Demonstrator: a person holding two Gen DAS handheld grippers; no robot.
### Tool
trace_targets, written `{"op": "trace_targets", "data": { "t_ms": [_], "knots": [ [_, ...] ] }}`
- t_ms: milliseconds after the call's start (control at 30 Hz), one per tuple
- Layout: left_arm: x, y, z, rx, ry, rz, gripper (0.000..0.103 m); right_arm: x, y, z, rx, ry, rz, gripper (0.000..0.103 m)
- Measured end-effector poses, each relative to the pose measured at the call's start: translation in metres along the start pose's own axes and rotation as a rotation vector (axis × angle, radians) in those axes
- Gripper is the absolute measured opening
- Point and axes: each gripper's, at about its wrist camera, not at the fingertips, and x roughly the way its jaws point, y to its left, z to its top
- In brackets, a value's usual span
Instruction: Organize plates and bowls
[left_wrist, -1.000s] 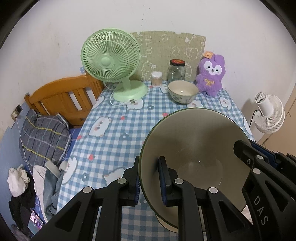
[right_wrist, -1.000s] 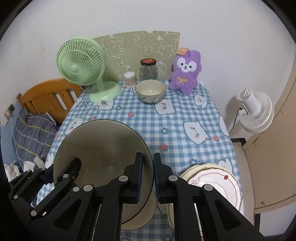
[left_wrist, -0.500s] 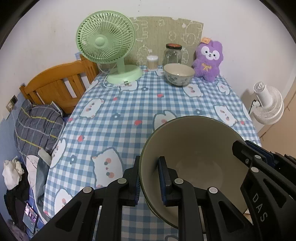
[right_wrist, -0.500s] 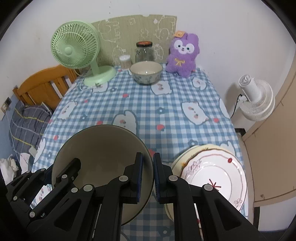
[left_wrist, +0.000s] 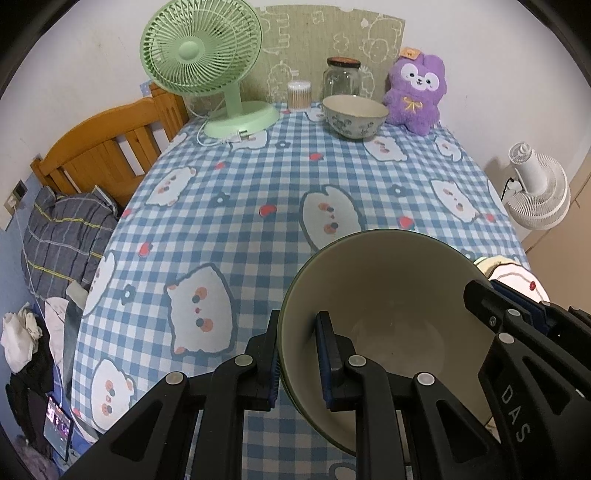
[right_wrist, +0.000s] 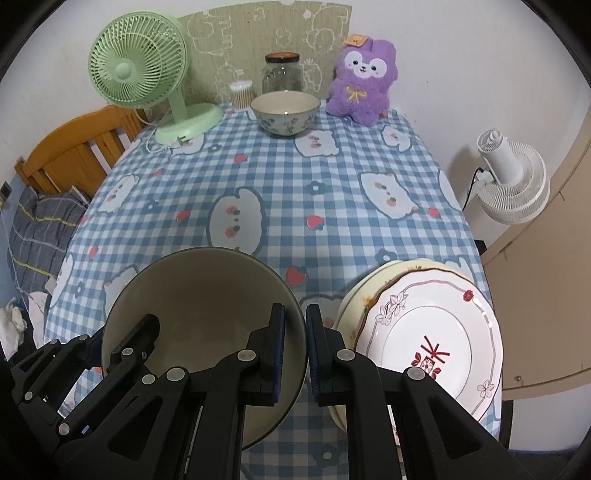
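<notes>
A large beige bowl with a dark green rim (left_wrist: 384, 295) (right_wrist: 199, 291) hangs over the near end of the checked tablecloth, held from both sides. My left gripper (left_wrist: 297, 350) is shut on its left rim, one pad inside and one outside. My right gripper (right_wrist: 294, 343) is shut on the opposite rim; it also shows in the left wrist view (left_wrist: 517, 314). A stack of plates (right_wrist: 424, 332), topped by a white plate with red flowers, lies just right of the bowl. A small floral bowl (left_wrist: 354, 115) (right_wrist: 284, 112) stands at the far end.
At the back stand a green desk fan (left_wrist: 207, 66), a glass jar (left_wrist: 341, 79), a cotton swab tub (left_wrist: 299, 94) and a purple plush toy (left_wrist: 415, 92). A white floor fan (right_wrist: 511, 177) stands off the table's right side. A wooden bed frame (left_wrist: 103, 147) lies to the left.
Both grippers have sunk towards the table with the large bowl held between them, tilting further down. The plate stack has come more fully into the right wrist view.
</notes>
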Motion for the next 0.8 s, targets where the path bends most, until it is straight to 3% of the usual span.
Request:
{"op": "trace_targets", "data": {
  "t_ms": [800],
  "knots": [
    [0.019, 0.003, -0.008, 0.006, 0.047, 0.044, 0.015, 0.023, 0.008, -0.008, 0.014, 0.055, 0.01, 0.015]
  ]
}}
